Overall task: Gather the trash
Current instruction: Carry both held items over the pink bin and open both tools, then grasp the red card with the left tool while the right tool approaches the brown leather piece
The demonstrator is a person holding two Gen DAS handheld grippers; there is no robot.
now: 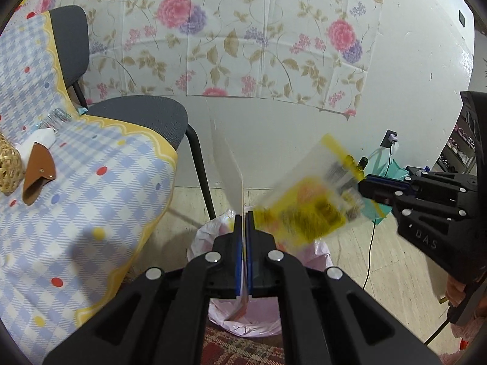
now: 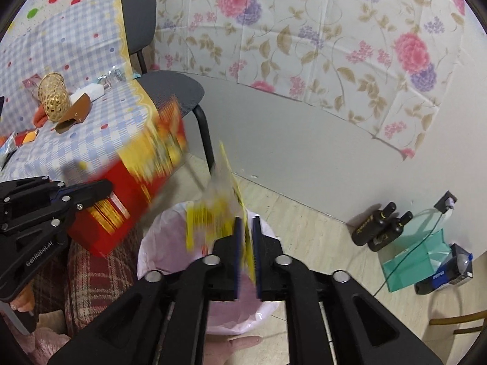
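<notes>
Over the bin (image 2: 268,228), tongs (image 2: 247,222) part around wrapper (image 2: 213,216).

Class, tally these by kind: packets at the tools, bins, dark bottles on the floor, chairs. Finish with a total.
Packets: 2, red packet and yellow packet
Bin: 1
Dark bottles: 2
Chair: 1
Total: 6

A home room — floral wall covering (image 1: 258,39), checked tablecloth (image 1: 61,182), chair (image 1: 143,115).
</notes>
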